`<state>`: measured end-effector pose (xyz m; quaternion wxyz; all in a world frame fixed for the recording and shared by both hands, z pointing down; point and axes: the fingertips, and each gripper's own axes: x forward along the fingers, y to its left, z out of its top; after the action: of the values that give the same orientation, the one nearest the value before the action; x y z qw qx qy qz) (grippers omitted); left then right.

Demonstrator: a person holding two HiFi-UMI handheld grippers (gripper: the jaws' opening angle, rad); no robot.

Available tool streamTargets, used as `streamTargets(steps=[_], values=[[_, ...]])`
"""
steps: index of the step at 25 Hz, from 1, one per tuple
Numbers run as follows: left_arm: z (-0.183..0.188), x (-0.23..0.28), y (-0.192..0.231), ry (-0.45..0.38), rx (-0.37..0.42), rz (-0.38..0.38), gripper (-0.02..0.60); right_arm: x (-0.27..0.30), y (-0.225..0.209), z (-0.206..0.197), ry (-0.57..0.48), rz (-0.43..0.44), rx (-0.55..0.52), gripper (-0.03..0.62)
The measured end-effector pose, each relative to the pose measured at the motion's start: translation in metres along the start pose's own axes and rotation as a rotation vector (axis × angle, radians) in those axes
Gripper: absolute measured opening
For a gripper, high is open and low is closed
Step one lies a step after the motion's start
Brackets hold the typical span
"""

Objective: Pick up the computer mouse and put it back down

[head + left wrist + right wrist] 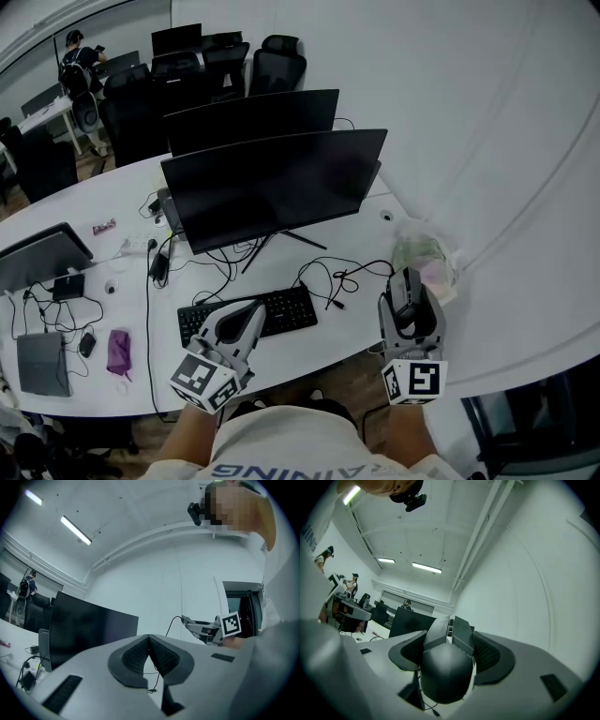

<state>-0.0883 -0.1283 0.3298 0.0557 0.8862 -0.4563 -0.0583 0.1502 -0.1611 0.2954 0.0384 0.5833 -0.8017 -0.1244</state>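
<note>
A dark grey computer mouse (447,660) sits gripped between the jaws of my right gripper (449,654), lifted and tilted upward toward the ceiling. In the head view that mouse (407,302) shows inside the right gripper (410,309) over the desk's right end, its cable (342,277) trailing left. My left gripper (251,314) hovers above the black keyboard (247,315), its jaws pressed together with nothing between them; the left gripper view shows the same left gripper (149,649) pointing up at the wall.
Two dark monitors (277,183) stand behind the keyboard on the white desk (356,239). Loose cables, a power strip (136,247), a purple pouch (118,352) and a laptop (41,361) lie at left. A clear bag (424,255) rests beside the right gripper. Office chairs (272,64) stand far back.
</note>
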Motion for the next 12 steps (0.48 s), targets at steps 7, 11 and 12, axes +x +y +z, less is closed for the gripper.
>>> streamTargets(steps=[7, 11, 12], values=[[-0.0008, -0.0002, -0.0014, 0.009, 0.008, 0.002, 0.005, -0.0011, 0.0006, -0.0017, 0.004, -0.002, 0.007, 0.310], [-0.0021, 0.0018, -0.0075, 0.021, 0.021, -0.024, 0.005, -0.0022, -0.0010, -0.0038, 0.010, -0.010, 0.015, 0.310], [-0.0020, 0.0023, -0.0089, 0.019, 0.024, -0.030, 0.005, -0.0023, -0.0016, -0.0045, 0.011, -0.011, 0.015, 0.310]])
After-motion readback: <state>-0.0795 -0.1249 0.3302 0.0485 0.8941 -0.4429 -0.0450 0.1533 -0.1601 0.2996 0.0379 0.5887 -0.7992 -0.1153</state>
